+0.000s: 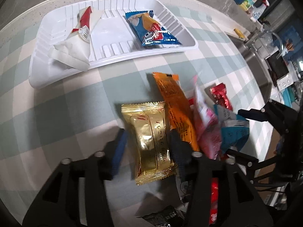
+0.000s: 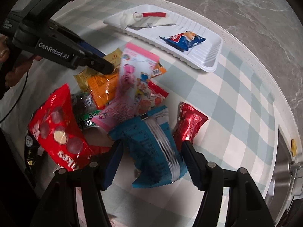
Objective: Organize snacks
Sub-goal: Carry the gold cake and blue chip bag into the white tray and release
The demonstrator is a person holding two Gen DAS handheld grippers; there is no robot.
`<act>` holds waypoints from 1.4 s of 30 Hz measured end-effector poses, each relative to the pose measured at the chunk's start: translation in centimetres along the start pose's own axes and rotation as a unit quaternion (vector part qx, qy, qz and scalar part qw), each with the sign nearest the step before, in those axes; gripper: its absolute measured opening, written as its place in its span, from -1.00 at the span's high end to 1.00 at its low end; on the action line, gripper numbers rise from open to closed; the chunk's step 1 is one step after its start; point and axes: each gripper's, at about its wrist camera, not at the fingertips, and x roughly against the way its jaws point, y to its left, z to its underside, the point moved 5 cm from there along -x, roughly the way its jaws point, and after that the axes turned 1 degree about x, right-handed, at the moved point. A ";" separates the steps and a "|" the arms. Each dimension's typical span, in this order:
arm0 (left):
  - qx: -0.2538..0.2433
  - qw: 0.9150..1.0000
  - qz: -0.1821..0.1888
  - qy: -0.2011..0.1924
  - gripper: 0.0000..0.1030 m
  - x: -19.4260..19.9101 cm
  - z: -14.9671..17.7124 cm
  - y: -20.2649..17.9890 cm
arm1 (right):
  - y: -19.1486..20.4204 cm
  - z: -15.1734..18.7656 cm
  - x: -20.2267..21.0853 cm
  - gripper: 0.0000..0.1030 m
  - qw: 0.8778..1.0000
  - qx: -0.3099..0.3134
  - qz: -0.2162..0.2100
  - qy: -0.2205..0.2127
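Observation:
My left gripper (image 1: 146,134) is open, its fingers on either side of a gold snack packet (image 1: 149,141) lying on the checked tablecloth. An orange packet (image 1: 174,106) lies right of it. My right gripper (image 2: 151,147) is open around a teal packet (image 2: 153,149). A pink packet (image 2: 130,83), a red pouch (image 2: 58,130) and a small red packet (image 2: 189,124) lie in the pile. The white tray (image 1: 132,54) holds a white packet (image 1: 79,36) and a blue packet (image 1: 153,30). The tray also shows in the right wrist view (image 2: 208,56).
The left gripper's body (image 2: 62,51) reaches over the pile's far left side. A dark green packet (image 2: 85,111) lies under the pile. The round table's edge (image 2: 284,132) is at right. A sink and cluttered counter (image 1: 265,37) stand beyond the table.

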 end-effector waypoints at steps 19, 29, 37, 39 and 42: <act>-0.022 0.999 -0.016 -0.027 0.44 -0.3 0.5 0.3 | -1.2 0.8 -0.7 0.15 0.994 -0.082 -0.076 -0.008; 0.022 0.998 0.033 -0.043 0.44 1.8 0.3 1.9 | -3.3 1.5 1.1 0.16 0.964 -0.200 -0.167 -0.051; 0.044 0.996 0.054 -0.062 0.44 4.5 0.0 2.9 | -4.9 0.7 1.9 0.16 0.945 -0.249 -0.199 -0.078; 0.046 0.995 0.056 -0.068 0.44 5.1 -0.3 3.2 | -5.2 0.6 2.2 0.16 0.940 -0.259 -0.207 -0.084; 0.051 0.994 0.057 -0.077 0.44 6.2 -0.9 3.7 | -5.7 0.0 2.2 0.16 0.935 -0.269 -0.214 -0.092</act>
